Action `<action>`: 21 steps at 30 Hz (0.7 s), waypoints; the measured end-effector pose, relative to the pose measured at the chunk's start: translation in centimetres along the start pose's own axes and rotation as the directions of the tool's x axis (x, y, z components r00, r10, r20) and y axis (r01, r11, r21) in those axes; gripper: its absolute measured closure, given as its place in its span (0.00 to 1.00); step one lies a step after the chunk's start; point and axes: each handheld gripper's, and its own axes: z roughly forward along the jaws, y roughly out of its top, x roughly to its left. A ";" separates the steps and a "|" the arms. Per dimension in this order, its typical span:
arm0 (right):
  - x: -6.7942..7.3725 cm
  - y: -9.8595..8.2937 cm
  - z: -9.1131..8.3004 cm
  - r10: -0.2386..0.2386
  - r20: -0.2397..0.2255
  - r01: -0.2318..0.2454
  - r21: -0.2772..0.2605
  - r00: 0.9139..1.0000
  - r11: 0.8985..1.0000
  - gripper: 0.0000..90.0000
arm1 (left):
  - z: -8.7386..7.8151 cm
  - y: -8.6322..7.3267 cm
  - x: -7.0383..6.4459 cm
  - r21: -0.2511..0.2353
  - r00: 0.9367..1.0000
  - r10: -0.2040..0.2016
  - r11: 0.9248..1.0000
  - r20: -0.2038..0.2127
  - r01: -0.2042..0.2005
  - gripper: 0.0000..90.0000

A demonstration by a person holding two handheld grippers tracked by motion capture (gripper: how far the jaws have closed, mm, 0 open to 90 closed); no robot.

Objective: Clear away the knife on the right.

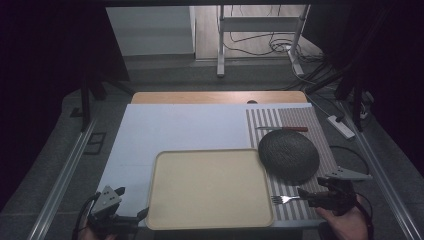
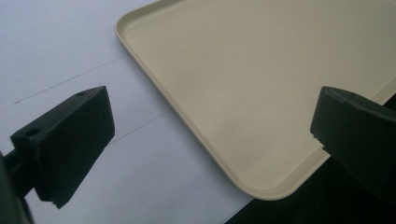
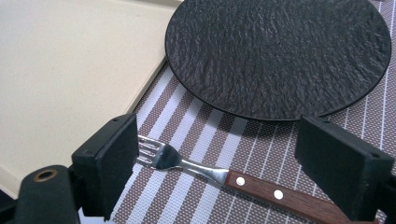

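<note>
Jaws spread wide on both grippers — neither grasps anything.
Right gripper [image 3: 217, 161] straddles the fork [image 3: 219, 175], which lies on the striped placemat [image 3: 187, 121] at the black plate's [image 3: 280, 51] six o'clock, tines toward the beige tray [image 1: 210, 187]. Left gripper [image 2: 212, 140] hovers over the tray's near corner — at the tray's seven o'clock in the high view — above the white sheet [image 2: 56, 46].

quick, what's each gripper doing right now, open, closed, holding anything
Left gripper: open, holding nothing, over the near corner of the tray.
Right gripper: open, jaws either side of the fork, not gripping it.
</note>
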 end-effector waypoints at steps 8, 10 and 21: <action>-0.3 0.8 0.1 0.013 -0.020 -0.013 -0.003 1.000 1.000 0.15 | 0.0 0.0 0.1 0.001 1.000 -0.006 1.000 0.001 0.006 0.00; -0.4 1.1 0.3 0.009 -0.019 -0.009 -0.006 1.000 1.000 0.14 | 0.0 0.0 0.1 0.002 1.000 -0.007 1.000 0.001 0.007 0.00; -1.3 2.3 1.5 0.008 -0.010 -0.008 0.015 1.000 1.000 0.14 | 0.1 0.1 0.0 0.008 1.000 -0.003 1.000 -0.005 0.004 0.00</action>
